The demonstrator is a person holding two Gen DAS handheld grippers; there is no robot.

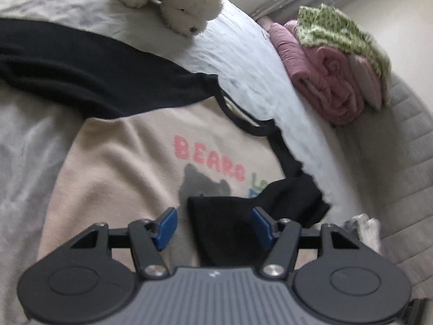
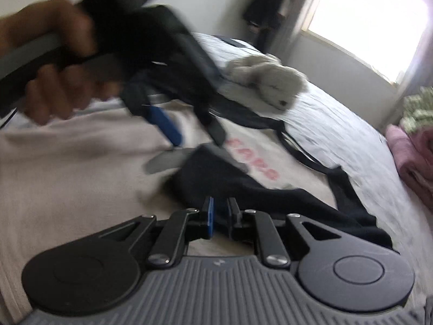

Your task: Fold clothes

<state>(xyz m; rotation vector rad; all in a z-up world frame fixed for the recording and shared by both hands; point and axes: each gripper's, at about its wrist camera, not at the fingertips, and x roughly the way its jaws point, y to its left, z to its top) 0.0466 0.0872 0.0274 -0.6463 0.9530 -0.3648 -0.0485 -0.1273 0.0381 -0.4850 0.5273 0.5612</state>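
Note:
A cream shirt point(image 1: 113, 162) with black sleeves and pink "BEARS" lettering lies flat on the bed. One black sleeve point(image 1: 216, 230) is folded in over the shirt's chest. My left gripper point(image 1: 213, 226) stands open over that sleeve's end, its blue pads wide apart on either side of the cloth. In the right wrist view the same sleeve point(image 2: 216, 181) lies just ahead of my right gripper point(image 2: 220, 216), whose pads stand a narrow gap apart with dark cloth showing in the gap. A hand holds the left gripper point(image 2: 192, 135) at the upper left, blurred. The other black sleeve point(image 1: 81, 81) stretches out to the left.
A white plush toy point(image 1: 178, 2) lies on the white bed sheet point(image 1: 243, 62) beyond the shirt. A stack of folded pink cloths point(image 1: 330, 86) with a green patterned piece point(image 1: 338, 29) on top sits at the bed's right side. A bright window point(image 2: 370, 24) is behind.

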